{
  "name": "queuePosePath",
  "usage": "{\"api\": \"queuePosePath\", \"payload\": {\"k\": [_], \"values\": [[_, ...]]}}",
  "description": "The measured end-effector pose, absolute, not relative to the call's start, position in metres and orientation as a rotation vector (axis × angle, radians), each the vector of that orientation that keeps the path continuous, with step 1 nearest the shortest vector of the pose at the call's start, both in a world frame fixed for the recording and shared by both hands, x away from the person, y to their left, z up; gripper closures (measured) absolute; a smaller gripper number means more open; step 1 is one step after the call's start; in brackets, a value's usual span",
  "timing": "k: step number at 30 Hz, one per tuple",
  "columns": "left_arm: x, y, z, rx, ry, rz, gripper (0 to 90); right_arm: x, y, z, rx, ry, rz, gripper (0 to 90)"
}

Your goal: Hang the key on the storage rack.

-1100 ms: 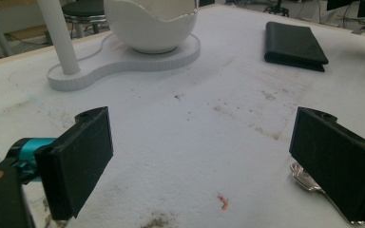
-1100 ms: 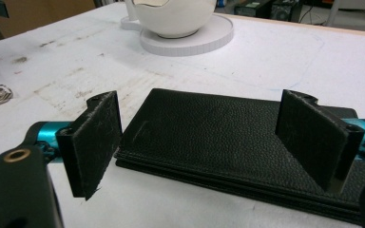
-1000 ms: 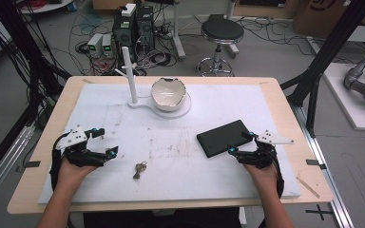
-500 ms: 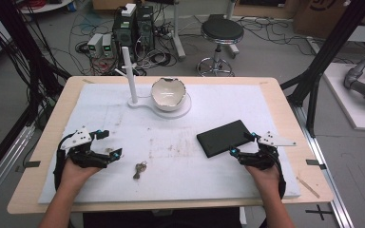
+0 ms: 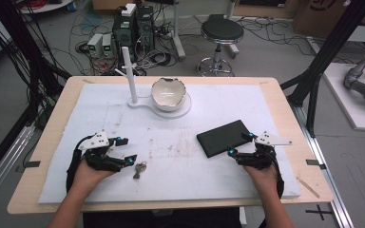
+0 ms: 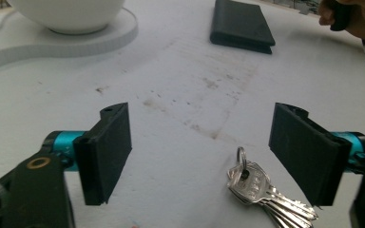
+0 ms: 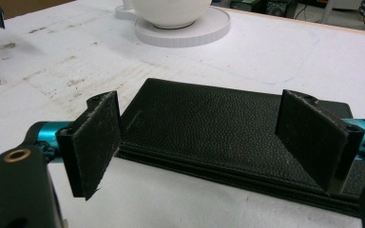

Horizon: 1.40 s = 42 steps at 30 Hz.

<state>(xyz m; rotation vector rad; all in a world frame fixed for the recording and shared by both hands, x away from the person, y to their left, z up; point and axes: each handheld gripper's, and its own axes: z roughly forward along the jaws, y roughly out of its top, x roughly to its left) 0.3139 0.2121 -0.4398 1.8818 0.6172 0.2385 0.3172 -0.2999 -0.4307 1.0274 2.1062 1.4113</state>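
No writing legible. One key bunch between the left gripper jaws, just closing, untouched. Right gripper agape over one black wallet.

High view overhead; gripper views low, close; shared wallet.

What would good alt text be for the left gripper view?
Two open black jaws of the left tool frame a bunch of keys lying on a stained white table, nearer the right-hand jaw. Farther off are a white bowl and a black wallet.
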Motion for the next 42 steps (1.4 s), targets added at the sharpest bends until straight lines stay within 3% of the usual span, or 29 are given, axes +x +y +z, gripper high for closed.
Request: {"api": "queuePosePath", "payload": {"k": [3, 8, 20, 24, 30, 42], "values": [[0.312, 0.202, -0.443, 1.907, 0.596, 0.207, 39.2, 0.317, -0.298, -0.431, 1.017, 2.115, 1.408, 15.9], [0.312, 0.192, -0.446, 1.937, 0.588, 0.184, 44.0, 0.317, -0.296, -0.431, 1.007, 2.126, 1.403, 15.9], [0.310, 0.179, -0.447, 2.049, 0.547, 0.209, 72.7, 0.317, -0.293, -0.431, 1.000, 2.137, 1.398, 15.9], [0.309, 0.176, -0.447, 2.096, 0.506, 0.211, 86.1, 0.317, -0.293, -0.431, 1.001, 2.137, 1.396, 15.9], [0.309, 0.176, -0.446, 2.106, 0.499, 0.191, 87.9, 0.317, -0.293, -0.431, 1.001, 2.137, 1.395, 15.9], [0.306, 0.205, -0.405, 1.919, 0.540, 0.256, 88.0, 0.315, -0.291, -0.430, 1.008, 2.133, 1.408, 15.9]]}}
